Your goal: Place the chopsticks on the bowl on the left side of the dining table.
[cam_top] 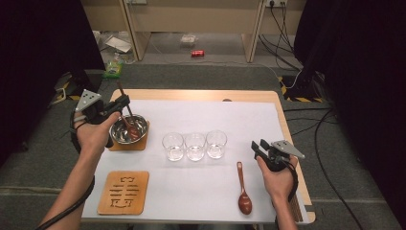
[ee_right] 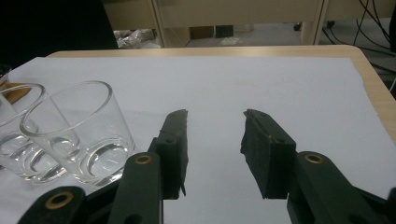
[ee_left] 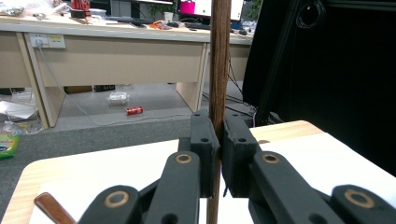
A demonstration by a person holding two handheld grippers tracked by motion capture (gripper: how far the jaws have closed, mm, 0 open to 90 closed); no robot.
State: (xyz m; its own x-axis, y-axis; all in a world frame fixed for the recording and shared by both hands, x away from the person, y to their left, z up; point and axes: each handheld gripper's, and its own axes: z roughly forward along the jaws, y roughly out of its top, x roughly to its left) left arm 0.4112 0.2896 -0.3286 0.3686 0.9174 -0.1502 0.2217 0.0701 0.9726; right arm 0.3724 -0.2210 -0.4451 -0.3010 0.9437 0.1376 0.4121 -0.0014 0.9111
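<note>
My left gripper (cam_top: pixel 115 109) is shut on the handle of a wooden spoon (cam_top: pixel 125 112). The spoon's head rests inside a steel bowl (cam_top: pixel 119 136), which stands on a wooden coaster (cam_top: pixel 115 145) at the left of the white mat. In the left gripper view the handle (ee_left: pixel 218 70) rises upright, clamped between the pads of my left gripper (ee_left: pixel 219 144). A second wooden spoon (cam_top: pixel 243 189) lies on the mat at the front right. Just right of it my right gripper (cam_top: pixel 258 145) stands open with nothing in it. In the right gripper view, bare mat lies between the jaws of my right gripper (ee_right: pixel 215 140).
Three clear glasses (cam_top: pixel 195 146) stand in a row mid-mat; two of them (ee_right: pixel 79 130) are left of my right gripper. A carved wooden coaster (cam_top: pixel 123 191) lies at the front left. The table's right edge (cam_top: pixel 287 129) is close to my right hand. A red can (cam_top: pixel 197 53) lies on the floor beyond.
</note>
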